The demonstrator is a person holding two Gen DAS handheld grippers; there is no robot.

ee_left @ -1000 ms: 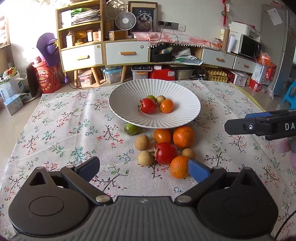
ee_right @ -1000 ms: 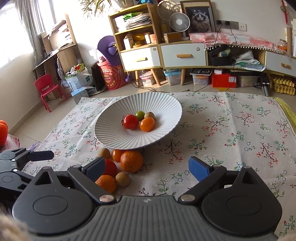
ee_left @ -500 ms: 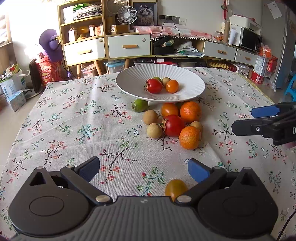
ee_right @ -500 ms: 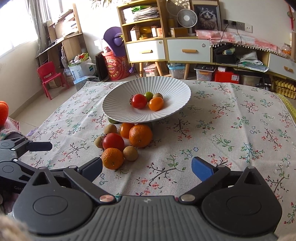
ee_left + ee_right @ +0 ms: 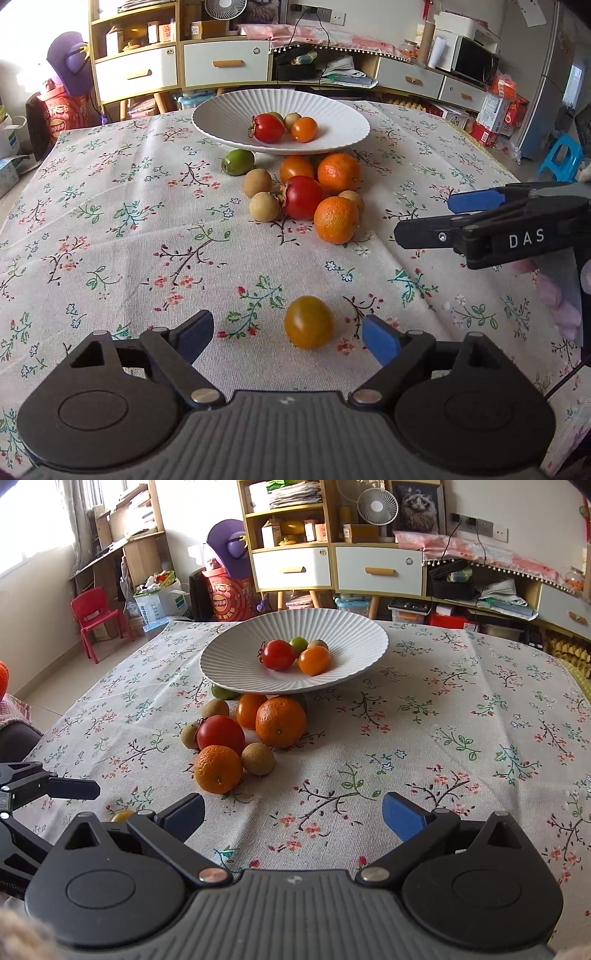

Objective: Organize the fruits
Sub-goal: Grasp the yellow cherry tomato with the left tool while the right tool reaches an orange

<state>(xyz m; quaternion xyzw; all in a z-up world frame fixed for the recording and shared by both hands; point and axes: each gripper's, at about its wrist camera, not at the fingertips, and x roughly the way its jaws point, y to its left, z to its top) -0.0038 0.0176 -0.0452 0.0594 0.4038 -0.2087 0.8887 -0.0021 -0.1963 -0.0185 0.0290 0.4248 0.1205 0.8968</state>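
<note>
— Broadly, what did we find on the tablecloth (image 5: 110, 221)?

— We found the plate (image 5: 229, 122) holding four fruits, with a loose cluster (image 5: 306, 195) just before it.

— And the grippers?

— We noted both spread wide, grasping nothing. The left gripper (image 5: 286, 334) bracketed a lone yellow tomato (image 5: 308, 326); the right gripper (image 5: 293, 810) hovered apart. We judged closing on that tomato came next.

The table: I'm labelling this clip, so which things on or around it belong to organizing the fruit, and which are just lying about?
Part of the job:
white plate
yellow tomato between the open left gripper fingers
fruit cluster on the cloth
right gripper, open

Just lying about:
fan
red chair
microwave
</note>
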